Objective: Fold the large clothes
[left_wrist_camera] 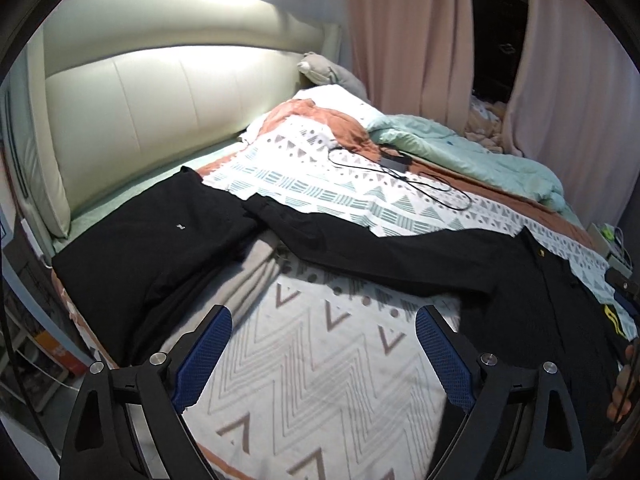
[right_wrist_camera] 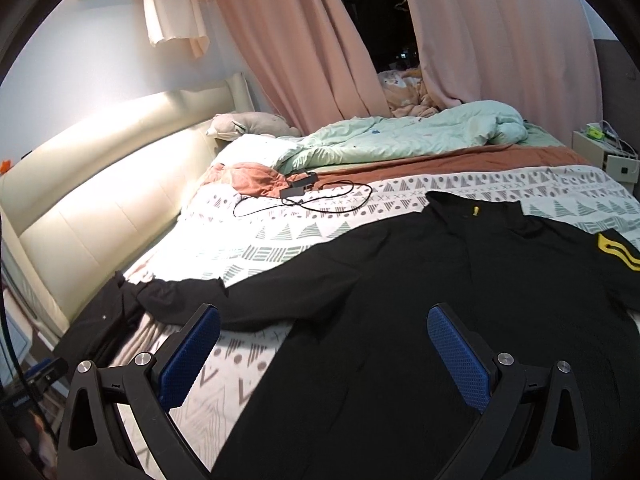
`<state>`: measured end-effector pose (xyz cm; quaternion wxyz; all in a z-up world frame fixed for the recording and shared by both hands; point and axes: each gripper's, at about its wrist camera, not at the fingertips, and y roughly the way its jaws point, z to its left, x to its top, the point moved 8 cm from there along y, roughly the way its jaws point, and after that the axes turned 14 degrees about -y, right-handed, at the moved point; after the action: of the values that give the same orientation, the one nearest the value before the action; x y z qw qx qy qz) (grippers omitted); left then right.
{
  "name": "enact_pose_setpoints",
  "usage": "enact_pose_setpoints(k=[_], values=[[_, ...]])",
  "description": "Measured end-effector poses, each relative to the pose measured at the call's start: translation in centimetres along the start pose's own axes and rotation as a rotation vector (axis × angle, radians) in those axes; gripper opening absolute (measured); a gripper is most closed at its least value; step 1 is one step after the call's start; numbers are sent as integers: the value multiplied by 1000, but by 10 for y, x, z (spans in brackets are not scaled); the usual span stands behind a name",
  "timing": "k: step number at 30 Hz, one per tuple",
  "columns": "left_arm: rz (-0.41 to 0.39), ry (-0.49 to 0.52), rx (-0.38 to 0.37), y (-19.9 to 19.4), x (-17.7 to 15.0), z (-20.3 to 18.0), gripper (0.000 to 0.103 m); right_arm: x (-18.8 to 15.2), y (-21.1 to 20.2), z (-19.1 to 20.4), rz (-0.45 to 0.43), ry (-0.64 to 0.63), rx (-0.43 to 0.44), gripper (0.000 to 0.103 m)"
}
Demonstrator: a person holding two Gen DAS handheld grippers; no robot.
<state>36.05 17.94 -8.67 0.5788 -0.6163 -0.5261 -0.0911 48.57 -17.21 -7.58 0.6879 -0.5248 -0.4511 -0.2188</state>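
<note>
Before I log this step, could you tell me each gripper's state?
Left gripper: open, holding nothing.
Right gripper: open, holding nothing.

Left gripper point(left_wrist_camera: 324, 320): jaws wide apart, nothing between pads, angled downward. Right gripper point(right_wrist_camera: 324, 320): jaws likewise spread, empty, pointing forward and down.

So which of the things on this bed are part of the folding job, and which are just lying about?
Part of the job:
- black shirt with the yellow stripes, spread flat, one sleeve stretched out
- second black garment near the headboard
- left gripper and right gripper, both open and empty

Just lying about:
- charger and cable
- mint duvet
- grey stuffed toy
- patterned bedspread
</note>
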Motion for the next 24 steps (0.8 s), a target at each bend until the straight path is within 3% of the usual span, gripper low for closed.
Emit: enact_pose_setpoints(k=[7,12,19,24], values=[[20,-52,45,49,21,11,94,-29,49,-13,37,39,57,103],[57,-85,49,92,31,12,94,-51,75,-24,108,42,26,102],[136,-122,81,160,33,12,86,-63,98,-37,157,34,7,101],[191,-158,111,200,24,18,80,-67,112,-46,178,69,29,94]])
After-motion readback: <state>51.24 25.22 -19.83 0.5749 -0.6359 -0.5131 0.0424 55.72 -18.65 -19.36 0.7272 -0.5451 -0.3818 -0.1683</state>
